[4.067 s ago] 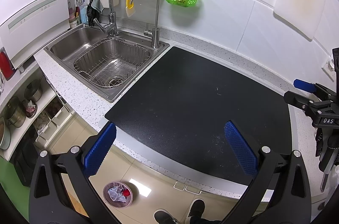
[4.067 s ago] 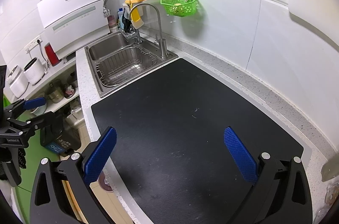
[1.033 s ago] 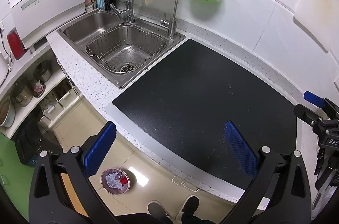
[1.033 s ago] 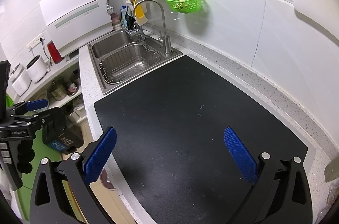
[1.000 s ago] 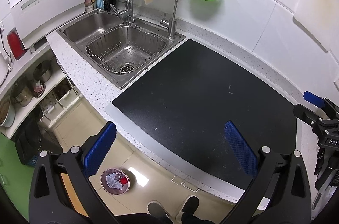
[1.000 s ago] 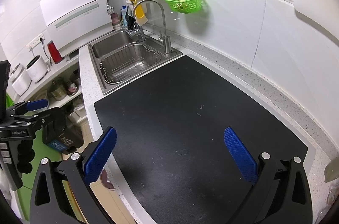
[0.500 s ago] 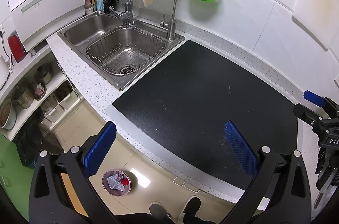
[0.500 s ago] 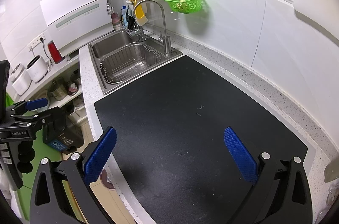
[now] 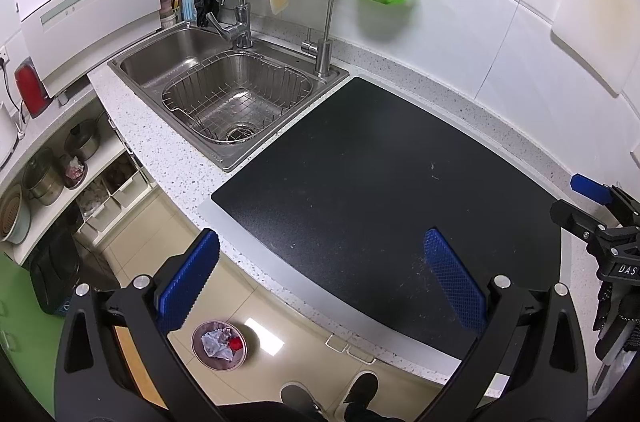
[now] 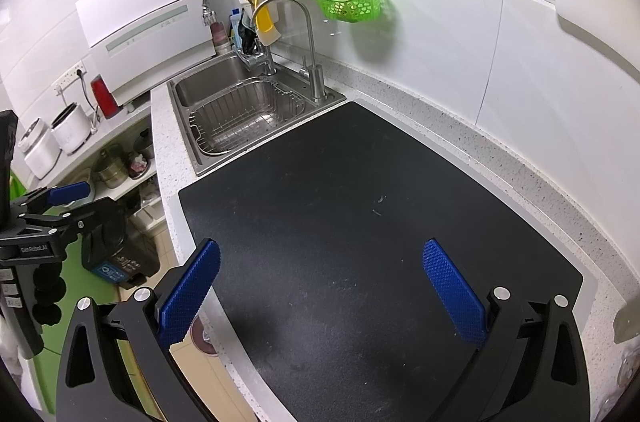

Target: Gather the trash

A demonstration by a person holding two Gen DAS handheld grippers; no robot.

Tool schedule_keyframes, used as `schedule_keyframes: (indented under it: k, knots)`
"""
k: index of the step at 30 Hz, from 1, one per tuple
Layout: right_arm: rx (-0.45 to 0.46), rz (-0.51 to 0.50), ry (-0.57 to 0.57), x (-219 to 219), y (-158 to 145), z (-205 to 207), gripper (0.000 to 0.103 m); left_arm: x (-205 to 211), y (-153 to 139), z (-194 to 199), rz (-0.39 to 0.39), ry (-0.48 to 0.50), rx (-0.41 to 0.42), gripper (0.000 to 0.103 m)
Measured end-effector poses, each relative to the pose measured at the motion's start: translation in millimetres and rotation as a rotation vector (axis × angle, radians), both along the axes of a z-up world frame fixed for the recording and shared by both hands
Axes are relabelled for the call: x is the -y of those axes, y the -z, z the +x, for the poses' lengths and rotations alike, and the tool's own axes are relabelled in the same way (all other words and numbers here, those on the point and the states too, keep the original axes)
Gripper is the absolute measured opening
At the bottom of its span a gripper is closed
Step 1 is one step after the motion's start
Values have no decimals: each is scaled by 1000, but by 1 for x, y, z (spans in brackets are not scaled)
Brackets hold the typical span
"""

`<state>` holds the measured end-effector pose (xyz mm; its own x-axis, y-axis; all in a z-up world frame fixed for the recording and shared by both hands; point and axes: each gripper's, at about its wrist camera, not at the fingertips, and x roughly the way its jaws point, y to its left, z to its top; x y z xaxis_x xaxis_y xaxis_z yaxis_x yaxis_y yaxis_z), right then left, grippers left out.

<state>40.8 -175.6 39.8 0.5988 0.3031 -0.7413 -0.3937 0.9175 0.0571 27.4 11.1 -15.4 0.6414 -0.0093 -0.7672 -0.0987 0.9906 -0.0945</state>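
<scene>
Our left gripper [image 9: 320,278] and right gripper [image 10: 320,286] above the dark mat [image 10: 360,222], jaws wide and holding nothing, bin [image 9: 219,344] at seven o'clock on the floor, perhaps holding crumpled wrappers.

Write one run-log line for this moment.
left gripper: open, empty | right gripper: open, empty | mat: bare | bin: on floor, holds trash

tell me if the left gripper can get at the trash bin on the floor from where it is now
Probably yes. The left gripper is open and empty over the counter's front edge, and the trash bin stands uncovered on the floor just below it, with nothing visible between them, though it would need lowering.
</scene>
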Motion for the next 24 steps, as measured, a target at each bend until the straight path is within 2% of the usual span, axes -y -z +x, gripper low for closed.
schedule_keyframes:
  k: [21, 24]
  knots:
    - [-5, 2, 1, 3, 2, 2, 97, 2, 1, 3, 9, -6, 2, 100]
    - [-7, 5, 2, 4, 3, 3, 97, 0, 3, 6, -9, -4, -1, 100]
